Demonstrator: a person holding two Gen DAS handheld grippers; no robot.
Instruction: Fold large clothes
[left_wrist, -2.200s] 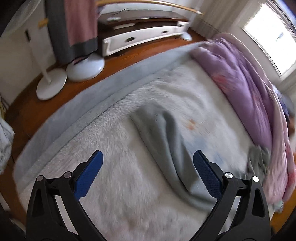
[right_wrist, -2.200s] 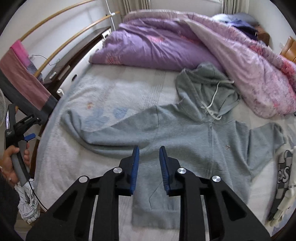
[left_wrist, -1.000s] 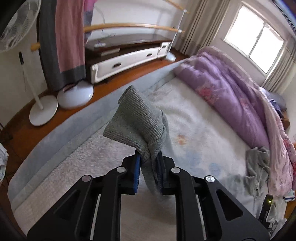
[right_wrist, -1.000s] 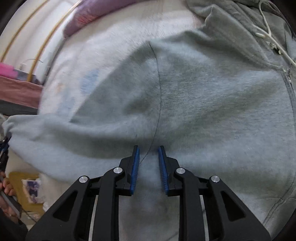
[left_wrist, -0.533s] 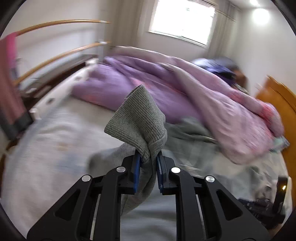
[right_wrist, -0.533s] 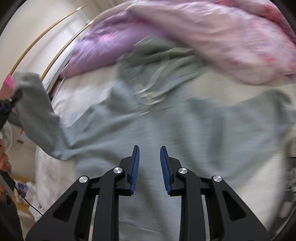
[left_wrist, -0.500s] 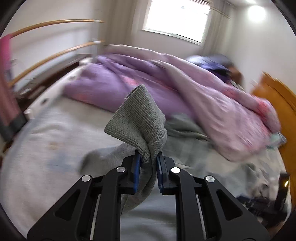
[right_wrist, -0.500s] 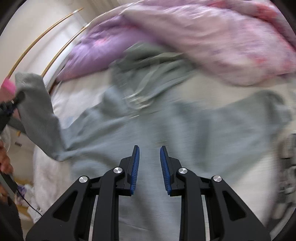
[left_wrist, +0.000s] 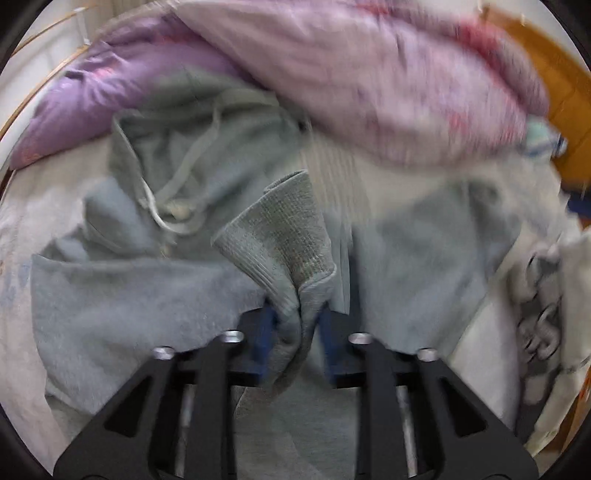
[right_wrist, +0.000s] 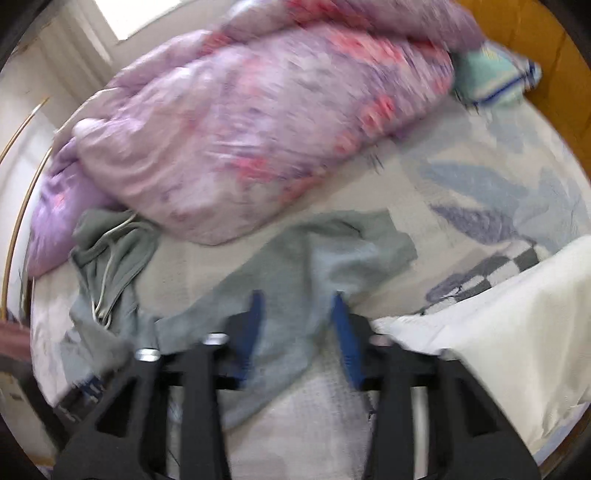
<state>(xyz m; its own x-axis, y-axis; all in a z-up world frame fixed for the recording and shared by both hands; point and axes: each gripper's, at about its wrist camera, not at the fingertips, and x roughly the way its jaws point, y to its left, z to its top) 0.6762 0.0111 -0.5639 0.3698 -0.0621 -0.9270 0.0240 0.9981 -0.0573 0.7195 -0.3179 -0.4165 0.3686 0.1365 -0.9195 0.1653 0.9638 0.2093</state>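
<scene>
A grey zip hoodie (left_wrist: 129, 295) lies spread on the bed, hood and drawstrings at the upper left. My left gripper (left_wrist: 295, 317) holds its ribbed sleeve cuff (left_wrist: 284, 236) between the blue pads, just above the hoodie's chest; the jaws look slightly parted around the cloth. In the right wrist view the hoodie's other sleeve (right_wrist: 325, 266) lies flat toward the bed's right side. My right gripper (right_wrist: 297, 314) is open over that sleeve and holds nothing. Both views are blurred by motion.
A bunched purple and pink duvet (right_wrist: 240, 122) lies along the far side of the bed. A white garment (right_wrist: 498, 332) lies at the right. A teal pillow (right_wrist: 491, 77) and the wooden headboard (left_wrist: 546, 96) are at the far right.
My left gripper has carried the sleeve cuff across over the hoodie's body and lowered it. My right gripper has swung right toward the other sleeve and opened from nearly shut.
</scene>
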